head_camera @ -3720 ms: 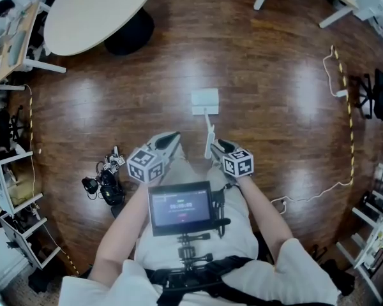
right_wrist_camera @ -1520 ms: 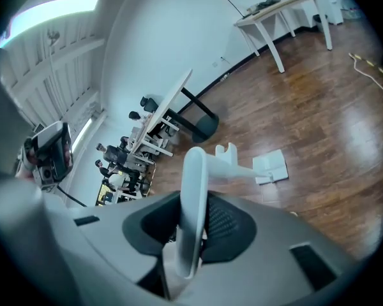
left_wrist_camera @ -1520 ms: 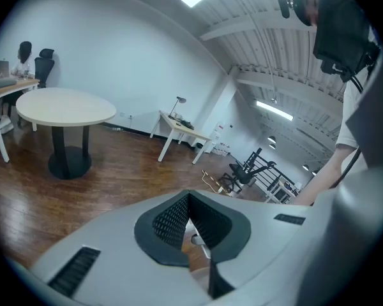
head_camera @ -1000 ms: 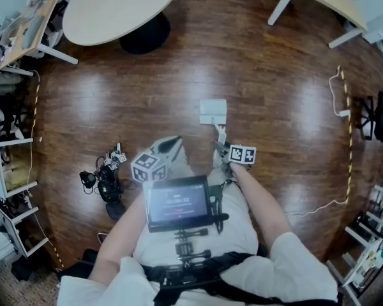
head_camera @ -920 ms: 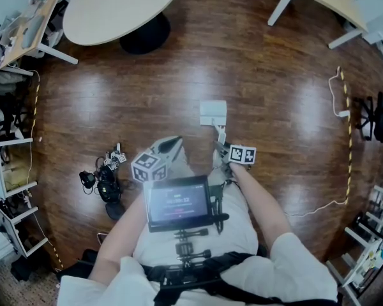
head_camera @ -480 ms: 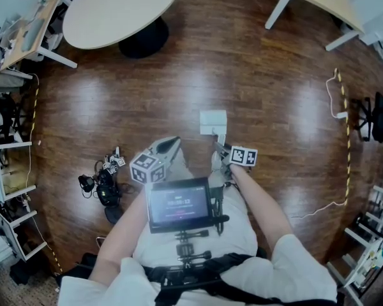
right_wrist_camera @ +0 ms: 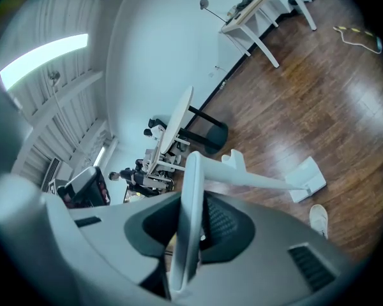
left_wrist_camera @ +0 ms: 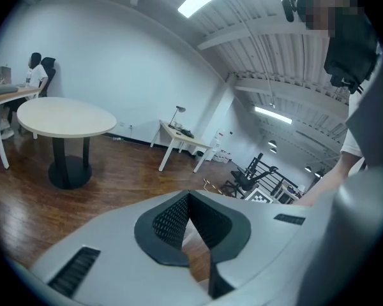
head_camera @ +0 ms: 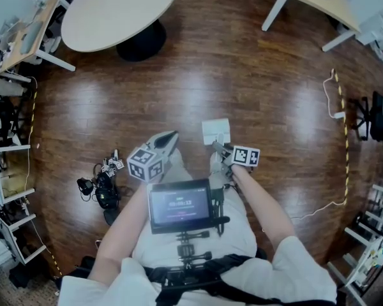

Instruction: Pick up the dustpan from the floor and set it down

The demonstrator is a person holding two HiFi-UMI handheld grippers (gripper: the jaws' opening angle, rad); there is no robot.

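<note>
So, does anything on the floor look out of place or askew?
Only small things: a loose white cable trails over the floor at the right, and a dark tangle of gear lies by the person's left side.

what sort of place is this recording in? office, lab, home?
Probably an open office or lab workspace, not a home: a wide dark wood floor, a round white table on a black pedestal, and a white-legged desk set apart from it.

The floor (head_camera: 262,69) is dark, glossy wood. The dustpan (head_camera: 216,131) is smooth white plastic. The right gripper (right_wrist_camera: 190,228) has a matt grey plastic shell and black ribbed pads (right_wrist_camera: 222,225). The round table (head_camera: 115,11) is pale, matt.
</note>
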